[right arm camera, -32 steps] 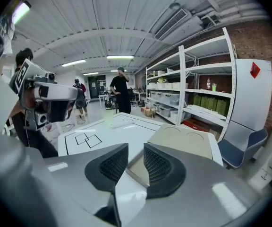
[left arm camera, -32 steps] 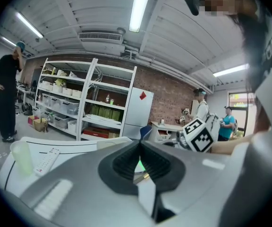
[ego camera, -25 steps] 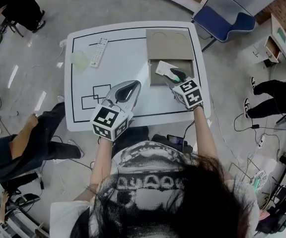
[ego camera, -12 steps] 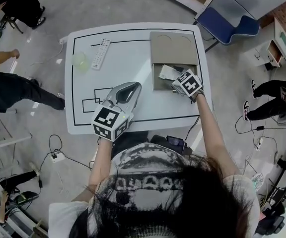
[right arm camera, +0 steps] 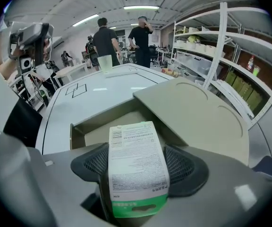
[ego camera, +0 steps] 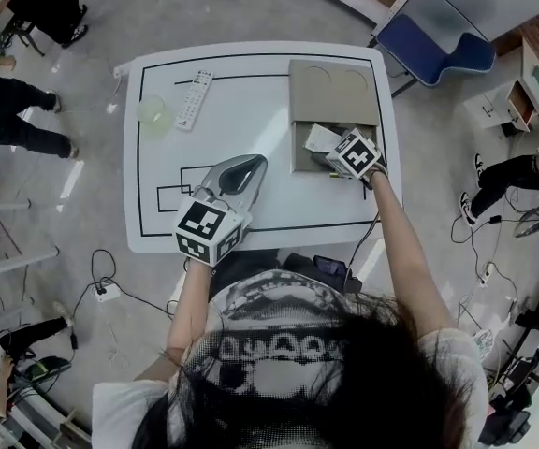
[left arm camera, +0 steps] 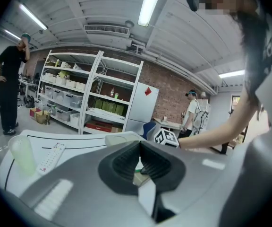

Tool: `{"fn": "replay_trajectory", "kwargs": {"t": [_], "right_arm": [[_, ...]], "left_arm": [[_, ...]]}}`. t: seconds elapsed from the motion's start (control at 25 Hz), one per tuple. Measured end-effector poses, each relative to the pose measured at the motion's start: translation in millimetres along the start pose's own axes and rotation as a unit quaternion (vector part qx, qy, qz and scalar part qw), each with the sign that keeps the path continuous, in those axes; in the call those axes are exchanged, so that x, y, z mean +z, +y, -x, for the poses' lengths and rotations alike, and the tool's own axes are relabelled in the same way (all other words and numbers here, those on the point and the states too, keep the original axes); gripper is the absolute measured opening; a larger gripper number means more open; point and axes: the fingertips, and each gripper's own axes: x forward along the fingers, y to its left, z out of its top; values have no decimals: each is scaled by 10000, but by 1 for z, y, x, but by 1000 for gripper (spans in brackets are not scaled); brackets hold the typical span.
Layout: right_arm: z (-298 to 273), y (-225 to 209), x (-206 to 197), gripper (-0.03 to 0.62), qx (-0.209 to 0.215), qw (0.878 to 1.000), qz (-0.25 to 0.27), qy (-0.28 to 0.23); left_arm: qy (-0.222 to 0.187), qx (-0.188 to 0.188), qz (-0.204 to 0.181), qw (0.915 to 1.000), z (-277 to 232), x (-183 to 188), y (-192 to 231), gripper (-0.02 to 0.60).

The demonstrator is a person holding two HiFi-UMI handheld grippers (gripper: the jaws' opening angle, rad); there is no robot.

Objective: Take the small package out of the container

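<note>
The container [ego camera: 333,92] sits at the table's [ego camera: 251,138] right, remote [ego camera: 189,99] and cup [ego camera: 152,112] far left.

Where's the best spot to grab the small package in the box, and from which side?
I'd grip the package across its two long edges, mid-length, coming from the green hang-hole end. It's flat, propped in the open box with printed face up and both edges free. The right tongs straddle it there, jaws opening.

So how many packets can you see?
1. The packet stands between the right gripper's opening jaws, at the open box. More could be hidden behind it in the box.
</note>
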Motion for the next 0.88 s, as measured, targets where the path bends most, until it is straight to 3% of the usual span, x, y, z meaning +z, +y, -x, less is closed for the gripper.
{"fn": "replay_trajectory", "kwargs": {"t": [0.44, 0.88], "right_arm": [[13, 7, 6, 368, -243, 9994, 146, -199], [77, 27, 39, 368, -598, 9906, 34, -1226]], "left_arm": [[20, 30, 9, 10000, 4, -3, -4, 0], [-19, 53, -14, 10000, 14, -4, -30, 0]]}}
